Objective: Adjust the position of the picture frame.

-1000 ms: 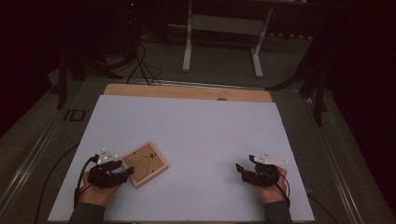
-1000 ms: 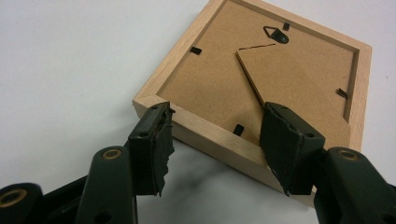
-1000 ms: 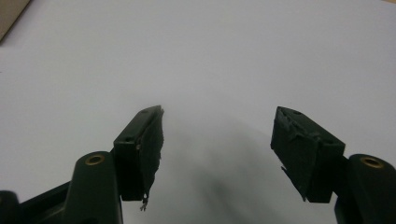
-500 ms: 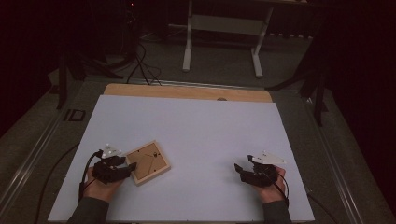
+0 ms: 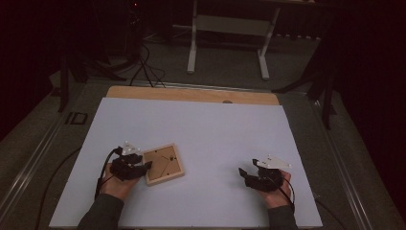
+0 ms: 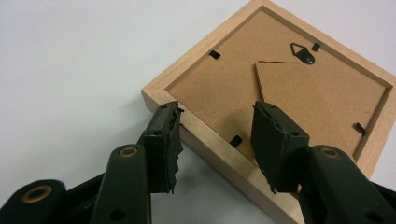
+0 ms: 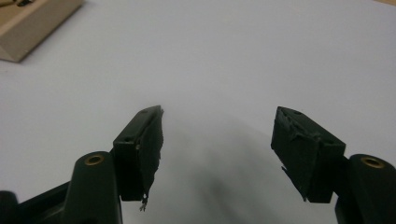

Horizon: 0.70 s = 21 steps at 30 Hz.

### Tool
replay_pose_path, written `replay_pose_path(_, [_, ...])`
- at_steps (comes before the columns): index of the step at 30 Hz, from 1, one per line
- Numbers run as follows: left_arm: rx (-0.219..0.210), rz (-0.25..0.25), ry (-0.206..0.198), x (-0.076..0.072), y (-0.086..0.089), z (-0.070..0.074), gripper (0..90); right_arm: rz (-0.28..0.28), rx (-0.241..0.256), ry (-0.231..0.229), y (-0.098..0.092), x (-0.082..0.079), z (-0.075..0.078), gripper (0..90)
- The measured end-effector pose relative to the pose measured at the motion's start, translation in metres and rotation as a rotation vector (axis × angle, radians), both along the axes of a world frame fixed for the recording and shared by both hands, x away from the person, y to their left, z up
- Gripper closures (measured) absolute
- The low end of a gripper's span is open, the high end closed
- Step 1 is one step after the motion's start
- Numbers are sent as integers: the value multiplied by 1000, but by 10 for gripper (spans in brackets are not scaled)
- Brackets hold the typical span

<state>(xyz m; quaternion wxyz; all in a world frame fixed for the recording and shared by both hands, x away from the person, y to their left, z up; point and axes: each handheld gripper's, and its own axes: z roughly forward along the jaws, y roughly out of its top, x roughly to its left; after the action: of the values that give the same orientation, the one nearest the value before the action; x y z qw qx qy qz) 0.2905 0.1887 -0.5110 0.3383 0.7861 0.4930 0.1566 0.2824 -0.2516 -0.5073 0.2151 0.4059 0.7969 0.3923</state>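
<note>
A small wooden picture frame lies back side up on the white table, toward the front left. Its brown backing board carries a metal hanger and small black clips. My left gripper is open at the frame's left corner. In the left gripper view, one jaw stands outside the frame's corner and the other over the backing board. My right gripper rests open at the front right, with nothing between its jaws. A corner of the frame shows far off in the right gripper view.
A wooden strip runs along the table's far edge. Beyond it, on the dark floor, are a white stand and loose cables. Dark stand legs rise at the table's far right.
My left gripper has moved right and a little forward onto the frame's corner, and the frame has shifted right with it. The right gripper has barely moved.
</note>
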Motion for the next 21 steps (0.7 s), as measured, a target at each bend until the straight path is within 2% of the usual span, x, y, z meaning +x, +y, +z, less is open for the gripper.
replay_pose_path(11, [2,-27,-14,14,-26,-1,524,11,21,-11,7,-2,3,335])
replay_pose_path(21, [-26,-38,-31,18,-46,-3,532,42,34,-8,20,-1,3,335])
